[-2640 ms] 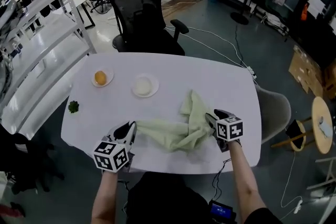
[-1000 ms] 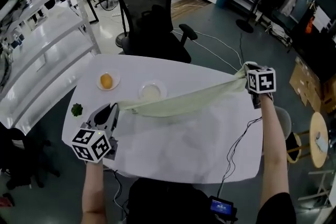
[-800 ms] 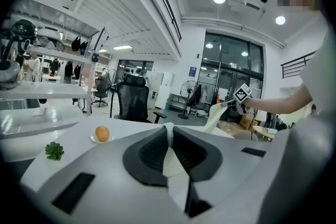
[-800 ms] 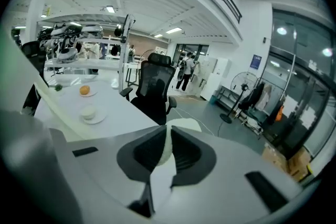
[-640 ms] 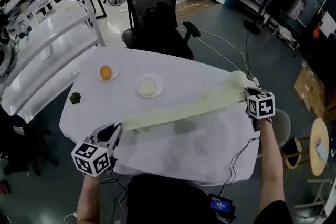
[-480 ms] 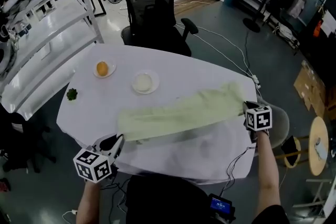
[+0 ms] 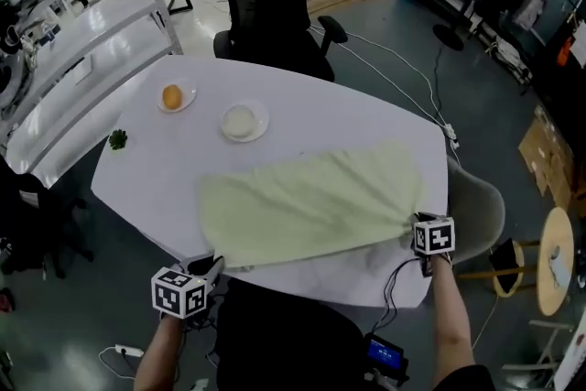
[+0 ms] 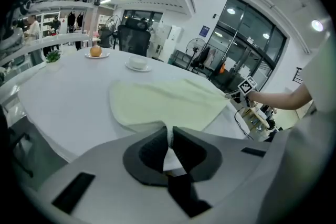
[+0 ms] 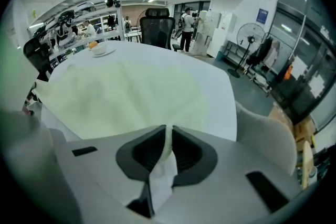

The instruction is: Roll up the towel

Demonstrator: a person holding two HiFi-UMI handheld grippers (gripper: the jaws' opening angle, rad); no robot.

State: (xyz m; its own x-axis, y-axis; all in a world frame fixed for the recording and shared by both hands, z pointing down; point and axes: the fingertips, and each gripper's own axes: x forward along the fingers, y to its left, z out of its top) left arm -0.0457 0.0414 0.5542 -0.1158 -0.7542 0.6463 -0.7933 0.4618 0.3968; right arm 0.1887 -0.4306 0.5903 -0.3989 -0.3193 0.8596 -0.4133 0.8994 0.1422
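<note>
A: Towel (image 7: 311, 206), whereabouts?

B: Lies open on the table (image 7: 302, 96), across the near half, long way left to right. Reaches almost to the near edge. Mostly flat, rippled a little toward the right end.

A: Left gripper (image 7: 212, 265)?

B: Closed tight on the near left corner, at the table's near edge. Pinches a thin fold of cloth between the pads.

A: Right gripper (image 7: 414, 222)?

B: Closed on the near right corner, low by the edge. Has just eased a shade wider, yet squeezes the cloth between the pads all the same.

A: Anything else up there?

B: A saucer (image 7: 240, 119), an orange (image 7: 171, 95) and a green sprig (image 7: 117, 139) toward the far left, all apart from the towel. No bother for the rolling, by the look of it.

A: How far along, then?

B: Hardly begun, at a guess. Spread out and ready, with not a single turn rolled.

A: Left to do?

B: Nearly everything: smooth the ripples perhaps, turn one end over, roll to the other end, keep the edges even. Hard to say which end to start from.
</note>
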